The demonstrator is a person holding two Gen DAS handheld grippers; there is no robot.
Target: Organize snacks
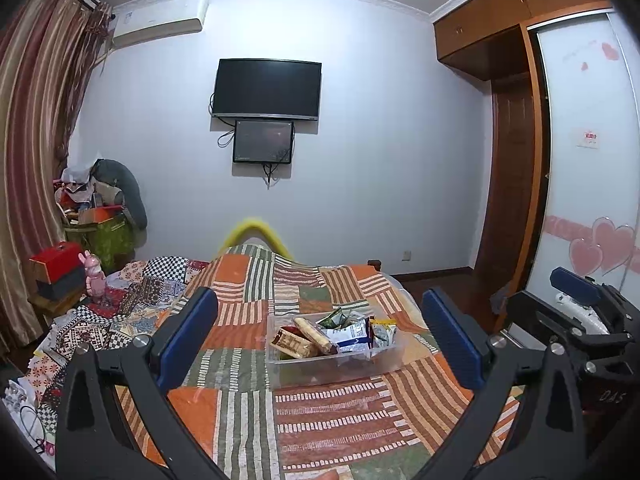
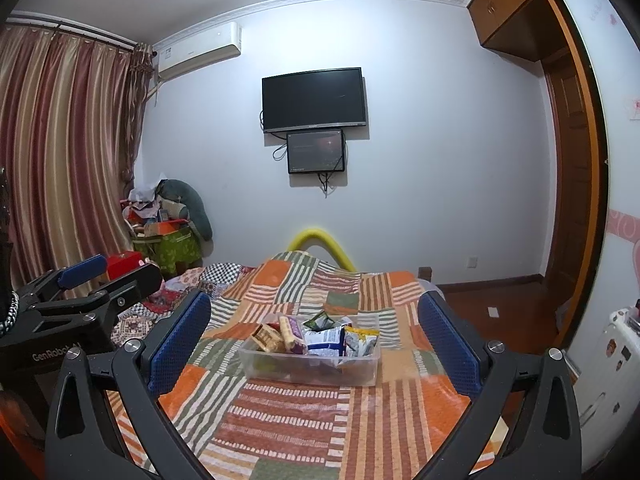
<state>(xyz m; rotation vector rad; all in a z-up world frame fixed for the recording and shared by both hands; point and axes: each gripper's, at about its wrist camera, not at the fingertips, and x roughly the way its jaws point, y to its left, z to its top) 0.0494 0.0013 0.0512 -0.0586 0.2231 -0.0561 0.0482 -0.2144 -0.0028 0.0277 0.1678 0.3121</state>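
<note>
Both tongs, left (image 1: 320,344) and right (image 2: 316,340), stand wide open and hold nothing. The snacks (image 2: 316,334) all lie in the clear box (image 2: 312,372) on the bed (image 2: 288,420); the task looks nearly done.

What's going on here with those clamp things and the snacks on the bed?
A person holds two hand-held grippers over a patchwork quilt. Both the left gripper and the right gripper are open and empty, pointed at a clear plastic bin full of snack packets. Nothing is being touched.
</note>
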